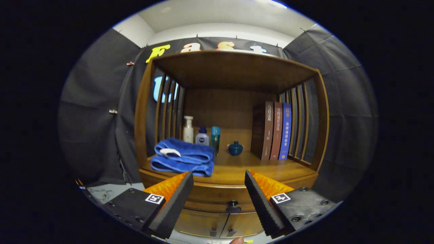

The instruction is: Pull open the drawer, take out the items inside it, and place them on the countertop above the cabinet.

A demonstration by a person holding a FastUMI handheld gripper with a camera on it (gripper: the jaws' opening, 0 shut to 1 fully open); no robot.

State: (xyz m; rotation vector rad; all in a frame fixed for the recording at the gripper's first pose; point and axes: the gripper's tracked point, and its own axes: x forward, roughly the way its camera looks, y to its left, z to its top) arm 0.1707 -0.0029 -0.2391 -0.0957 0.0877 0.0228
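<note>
A wooden cabinet stands ahead of me with a closed drawer under its countertop. The drawer's dark round knob sits low, between my two fingers and a little ahead of them. My gripper is open, with nothing between its fingers. What lies inside the drawer is hidden.
On the countertop lie a folded blue towel, three small bottles, a small blue lidded bowl and three upright books. Slatted sides and a wooden top shelf enclose it. Two lower cabinet doors sit under the drawer.
</note>
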